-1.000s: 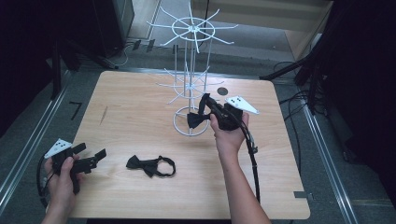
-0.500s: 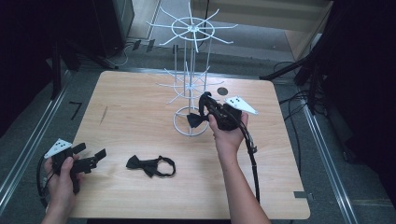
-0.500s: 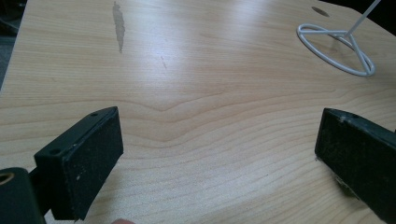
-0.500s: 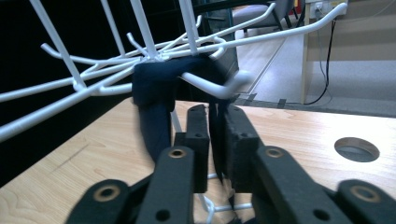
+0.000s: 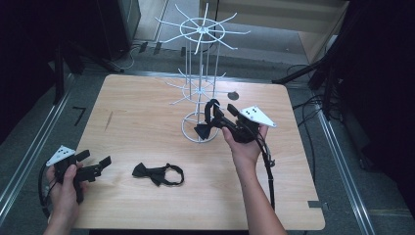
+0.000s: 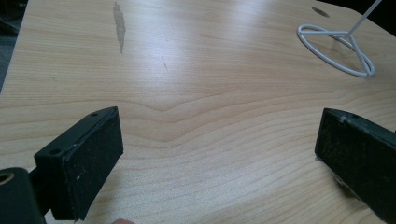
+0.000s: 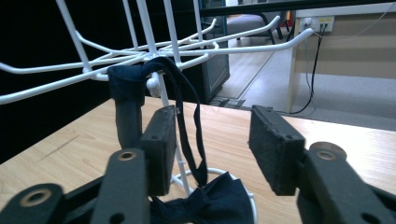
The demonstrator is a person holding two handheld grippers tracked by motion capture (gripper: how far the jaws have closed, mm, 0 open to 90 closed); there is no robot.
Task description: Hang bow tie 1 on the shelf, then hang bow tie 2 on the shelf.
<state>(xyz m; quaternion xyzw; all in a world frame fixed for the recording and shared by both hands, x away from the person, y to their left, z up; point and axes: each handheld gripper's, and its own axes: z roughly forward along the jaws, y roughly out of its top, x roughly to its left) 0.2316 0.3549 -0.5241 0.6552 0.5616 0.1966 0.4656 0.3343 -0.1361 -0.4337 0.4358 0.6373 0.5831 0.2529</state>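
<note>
Two bow ties: one bow tie [image 5: 157,174] lies flat on the worktop [image 5: 147,117], the other bow tie [image 5: 208,122] hangs by its strap from the rack [image 5: 200,88].

One white wire rack, with two tiers of arms and one ring foot.

One wooden worktop, with one round hole [image 5: 233,96] near its far edge.

Two grippers: the left gripper [image 5: 95,166] and the right gripper [image 5: 218,117], each with two black jaws, one grey plate and one cable.

Two hands, one to each gripper.

Black tool [image 5: 219,122], grey triangular plate [image 5: 254,115]
</note>
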